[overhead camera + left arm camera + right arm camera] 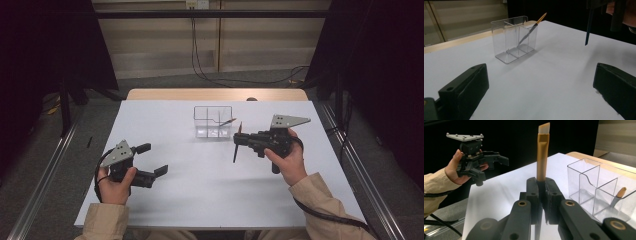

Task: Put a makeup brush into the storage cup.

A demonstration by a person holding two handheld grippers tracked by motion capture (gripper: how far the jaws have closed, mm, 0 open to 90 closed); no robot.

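A clear plastic box [213, 121] [514, 40] [594, 190] with several compartments stands at the back middle of the white table [200, 195]. One brush [227, 121] [531, 28] [620, 193] leans in its right-hand compartment. Just right of the box, my right gripper [236, 140] [541, 192] is shut on a second brush [235, 152] [542, 152] [587, 27], held roughly upright with gold ferrule and pale bristles up and dark handle hanging down above the table. My left gripper [155, 159] [540, 95] [495, 168] is open at the front left, nothing between its fingers, pointed toward the box.
A wooden strip [217, 94] runs beyond the table's far edge. Metal rails [40, 185] flank both sides on the floor, and cables [240, 80] lie behind. Bare white tabletop lies between the two grippers and in front of the box.
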